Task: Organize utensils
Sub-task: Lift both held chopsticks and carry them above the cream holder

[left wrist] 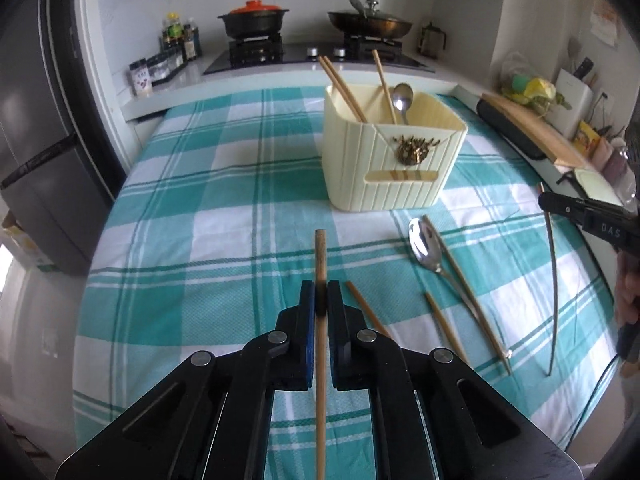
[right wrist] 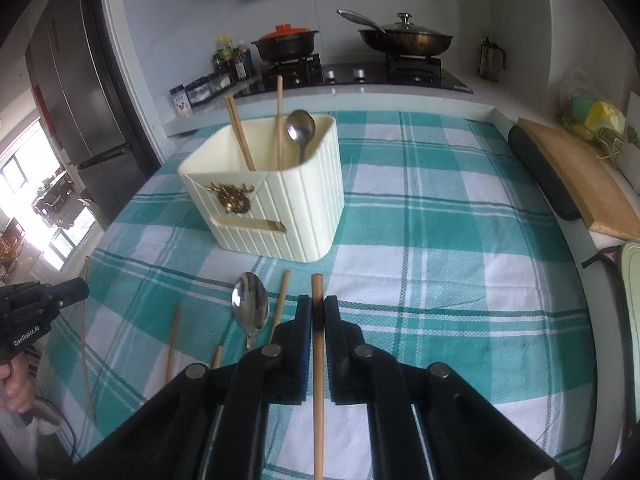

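Observation:
A cream ribbed utensil holder point(left wrist: 392, 152) point(right wrist: 272, 196) stands on the checked cloth, with three chopsticks and a metal spoon point(left wrist: 402, 98) point(right wrist: 301, 128) upright inside. My left gripper point(left wrist: 321, 292) is shut on a wooden chopstick point(left wrist: 320, 256) that points towards the holder. My right gripper point(right wrist: 317, 308) is shut on another wooden chopstick point(right wrist: 317, 292). A second spoon point(left wrist: 426, 248) point(right wrist: 250, 306) and several loose chopsticks point(left wrist: 460, 276) point(right wrist: 282, 300) lie on the cloth in front of the holder.
The teal and white checked cloth point(left wrist: 200, 216) point(right wrist: 460, 240) covers the table. A wooden cutting board point(left wrist: 532, 128) point(right wrist: 576, 184) lies along the right edge. A stove with a black pot point(left wrist: 254, 20) and a frying pan point(right wrist: 404, 40) is behind. A fridge point(left wrist: 36, 120) stands left.

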Tool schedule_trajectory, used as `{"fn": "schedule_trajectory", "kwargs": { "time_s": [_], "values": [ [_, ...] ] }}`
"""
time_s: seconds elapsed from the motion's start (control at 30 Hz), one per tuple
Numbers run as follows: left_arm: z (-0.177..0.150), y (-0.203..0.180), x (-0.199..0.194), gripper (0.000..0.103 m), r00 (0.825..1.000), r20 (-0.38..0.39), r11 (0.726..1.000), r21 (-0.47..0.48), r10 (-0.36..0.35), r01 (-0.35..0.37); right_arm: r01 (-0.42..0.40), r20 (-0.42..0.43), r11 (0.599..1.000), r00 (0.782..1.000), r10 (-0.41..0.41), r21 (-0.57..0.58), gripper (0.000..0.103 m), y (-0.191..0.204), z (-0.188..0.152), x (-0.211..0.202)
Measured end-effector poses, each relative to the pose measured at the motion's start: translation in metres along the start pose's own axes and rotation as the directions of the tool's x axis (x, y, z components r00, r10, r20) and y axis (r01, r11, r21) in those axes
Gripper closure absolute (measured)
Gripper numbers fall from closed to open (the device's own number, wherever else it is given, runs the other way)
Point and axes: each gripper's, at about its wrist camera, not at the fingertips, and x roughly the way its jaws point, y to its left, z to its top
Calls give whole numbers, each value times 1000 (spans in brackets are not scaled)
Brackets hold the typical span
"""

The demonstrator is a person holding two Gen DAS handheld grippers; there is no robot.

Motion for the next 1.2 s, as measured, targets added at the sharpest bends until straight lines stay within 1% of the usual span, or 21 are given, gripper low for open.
{"fn": "schedule_trajectory", "kwargs": {
  "time_s": [0.2, 0.4, 0.6, 0.8, 1.0, 1.2],
  "values": [
    [0, -7, -40, 99, 996, 72, 999, -4, -50, 51, -45, 82, 999, 996, 43, 12, 96, 3, 2, -51],
    [-1, -12, -65, 98, 988, 120, 995, -8, -95, 97, -86, 149, 996, 985, 83, 9, 96, 6, 2, -87],
    [-1, -11, -77, 98, 980, 144, 990, -24, -135, 140, -91, 177, 996, 980, 90, -3, 96, 16, -2, -102],
    [5, -9, -92, 99, 970, 192, 987, -33, -150, 159, -85, 220, 996, 971, 89, -28, 96, 25, 1, -112],
    [14, -4, -102, 100, 960, 226, 983, -46, -165, 180, -80, 244, 996, 966, 86, -34, 96, 29, 11, -115],
    [32, -1, -109, 100, 954, 246, 982, -38, -170, 185, -82, 268, 996, 959, 90, -43, 96, 31, 26, -121]
  ]
}}
